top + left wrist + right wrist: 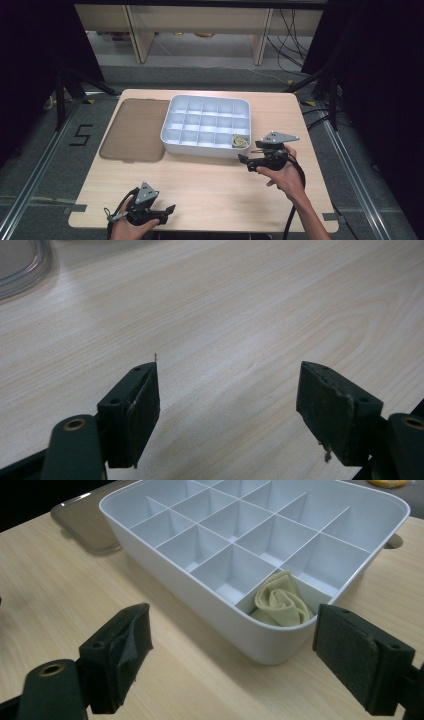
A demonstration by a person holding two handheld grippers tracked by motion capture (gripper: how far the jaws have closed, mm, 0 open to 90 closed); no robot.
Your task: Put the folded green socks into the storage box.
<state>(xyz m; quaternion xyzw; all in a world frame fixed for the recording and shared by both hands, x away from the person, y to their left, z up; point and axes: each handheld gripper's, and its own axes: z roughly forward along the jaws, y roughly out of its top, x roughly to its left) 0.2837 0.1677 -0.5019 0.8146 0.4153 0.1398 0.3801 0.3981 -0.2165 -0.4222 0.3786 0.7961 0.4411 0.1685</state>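
Rolled cloth, pale olive, sits in the white tray, in the corner compartment of the front row nearest the right gripper. From the high view it is too small to read its lie. That gripper hangs just off the tray's front right corner, jaws wide apart with nothing between them. The left gripper rests well away from the tray at the table's near edge, jaws spread and empty. A brown lid lies flat against the tray's left side.

From the left gripper view, both pads stand apart over bare wood.

From the right gripper view, the rolled cloth shows its spiral end facing upward, so its long axis seems to stand roughly upright in the compartment, though the tray wall hides its base. The gripper's pads stand wide, short of the tray, holding nothing.
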